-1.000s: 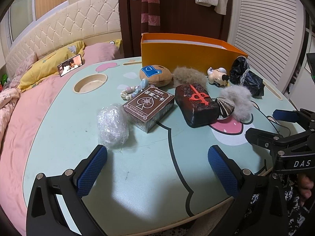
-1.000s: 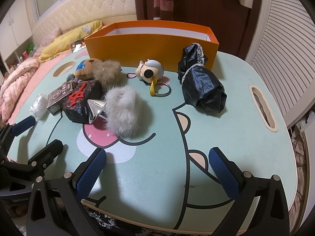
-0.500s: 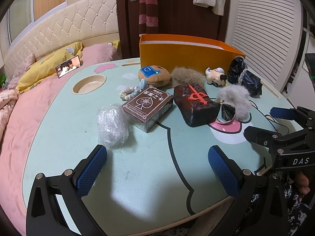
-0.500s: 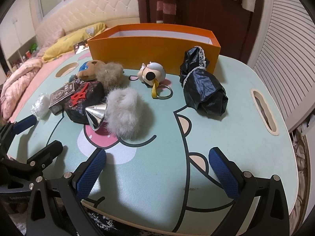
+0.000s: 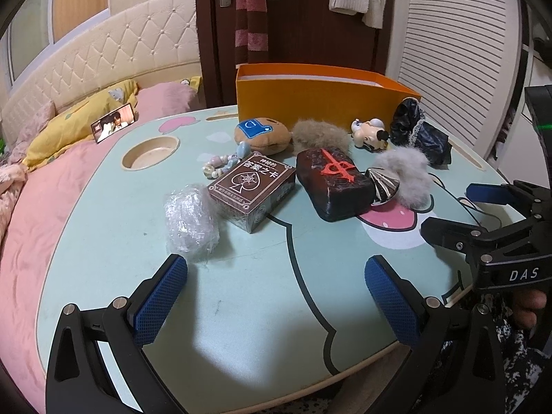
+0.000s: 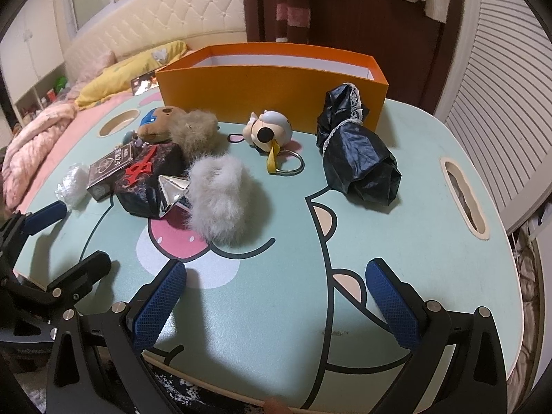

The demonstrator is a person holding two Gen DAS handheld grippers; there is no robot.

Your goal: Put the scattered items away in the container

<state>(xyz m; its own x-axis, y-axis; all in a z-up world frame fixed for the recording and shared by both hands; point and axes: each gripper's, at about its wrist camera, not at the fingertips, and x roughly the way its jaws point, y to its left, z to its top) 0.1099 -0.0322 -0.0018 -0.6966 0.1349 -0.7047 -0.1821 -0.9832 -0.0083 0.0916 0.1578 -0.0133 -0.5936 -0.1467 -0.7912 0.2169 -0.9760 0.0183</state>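
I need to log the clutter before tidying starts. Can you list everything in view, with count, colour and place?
Box: 1, orange, far table edge.
Table: 1, mint green with cartoon print.
Black bag: 1, lace-trimmed, right of centre.
Keyring toy: 1, cream, before the box.
Fur pom-poms: 2, grey and tan, centre.
Silver cone: 1, beside grey pom-pom.
Dark pouch: 1, red mark.
Card box: 1, brown.
Bubble wrap: 1, clear, left.
Plush: 1, brown and blue.
Beads: pastel, count unclear.
Left gripper: open.
Right gripper: open.
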